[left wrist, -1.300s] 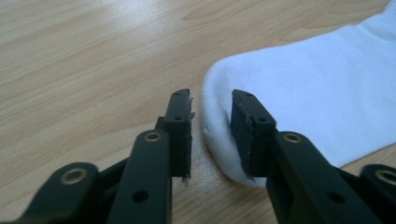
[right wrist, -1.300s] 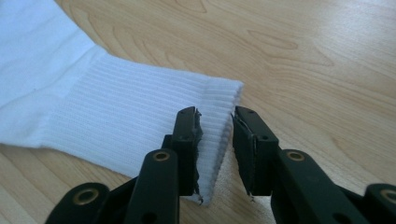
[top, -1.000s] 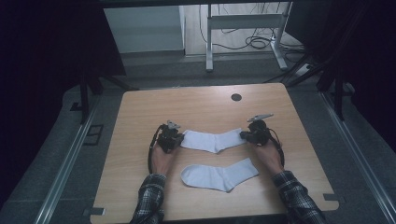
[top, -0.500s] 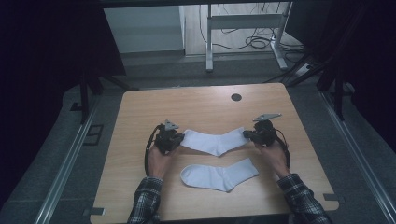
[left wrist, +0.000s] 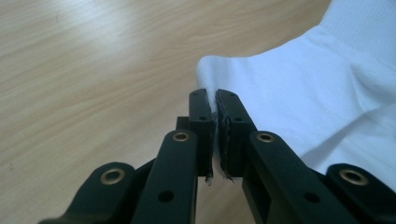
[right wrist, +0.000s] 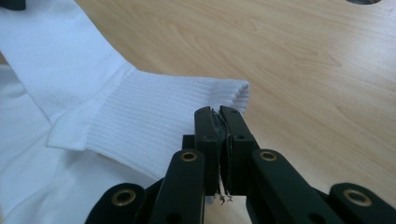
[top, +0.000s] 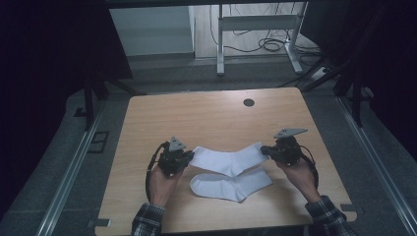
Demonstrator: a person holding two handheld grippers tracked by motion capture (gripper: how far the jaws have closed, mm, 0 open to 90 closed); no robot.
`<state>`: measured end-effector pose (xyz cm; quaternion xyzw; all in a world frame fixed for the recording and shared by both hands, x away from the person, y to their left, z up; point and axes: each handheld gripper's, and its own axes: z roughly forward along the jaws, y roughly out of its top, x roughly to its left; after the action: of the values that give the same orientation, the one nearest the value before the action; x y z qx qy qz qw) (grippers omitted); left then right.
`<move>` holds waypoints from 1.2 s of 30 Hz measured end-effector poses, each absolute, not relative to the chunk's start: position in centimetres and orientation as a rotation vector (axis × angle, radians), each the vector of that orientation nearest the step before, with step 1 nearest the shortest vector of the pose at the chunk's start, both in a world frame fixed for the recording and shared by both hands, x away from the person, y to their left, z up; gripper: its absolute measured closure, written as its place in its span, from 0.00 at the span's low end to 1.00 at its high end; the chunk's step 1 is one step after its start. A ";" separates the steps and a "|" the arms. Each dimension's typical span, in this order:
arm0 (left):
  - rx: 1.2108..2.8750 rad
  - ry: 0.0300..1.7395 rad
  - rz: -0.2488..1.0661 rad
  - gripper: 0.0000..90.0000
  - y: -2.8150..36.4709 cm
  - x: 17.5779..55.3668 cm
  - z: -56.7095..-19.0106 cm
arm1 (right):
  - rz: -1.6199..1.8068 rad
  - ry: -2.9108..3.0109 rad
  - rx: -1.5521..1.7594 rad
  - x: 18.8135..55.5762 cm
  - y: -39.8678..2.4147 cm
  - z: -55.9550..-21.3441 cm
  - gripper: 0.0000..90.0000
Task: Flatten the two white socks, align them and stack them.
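Two white socks are on the wooden table (top: 206,118). The upper sock (top: 228,160) hangs stretched between both grippers, sagging in the middle just above the table. My left gripper (top: 186,157) is shut on its toe end (left wrist: 303,88), the jaws (left wrist: 215,95) pinching the fabric edge. My right gripper (top: 266,150) is shut on the ribbed cuff (right wrist: 154,112), its jaws (right wrist: 219,112) clamped on the cuff's rim. The second sock (top: 228,184) lies flat near the front edge, partly overlapped by the held sock.
A round black cable hole (top: 249,102) sits at the back of the table. The far half of the tabletop is bare wood. Metal rails (top: 74,167) run along both sides of the table, and a desk frame (top: 255,29) with cables stands on the floor behind.
Both grippers have lifted the held sock and carried it toward the person. It now hangs over the upper edge of the sock that lies on the table.
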<state>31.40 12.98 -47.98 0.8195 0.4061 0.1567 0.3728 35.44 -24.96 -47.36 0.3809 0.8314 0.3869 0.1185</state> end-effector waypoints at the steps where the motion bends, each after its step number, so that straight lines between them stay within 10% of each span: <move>1: 2.104 1.035 0.400 0.94 12.9 30.9 -47.9 | 1.136 2.440 1.102 34.6 -25.2 -47.2 0.96; 20: 2.133 1.032 0.410 0.92 11.5 24.6 -50.8 | 1.095 2.552 1.139 30.9 -26.0 -50.3 0.95; 26: 2.121 1.100 0.491 0.51 11.8 24.9 -51.8 | 1.096 2.527 1.153 30.9 -26.2 -50.6 0.75; 36: 2.143 1.157 0.416 0.49 12.1 25.8 -53.3 | 1.012 2.564 1.167 31.0 -25.5 -52.4 0.66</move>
<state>25.81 12.13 -53.26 0.8190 0.4421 0.1592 0.3294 30.99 -25.54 -52.37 0.3886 0.8542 0.3373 0.0740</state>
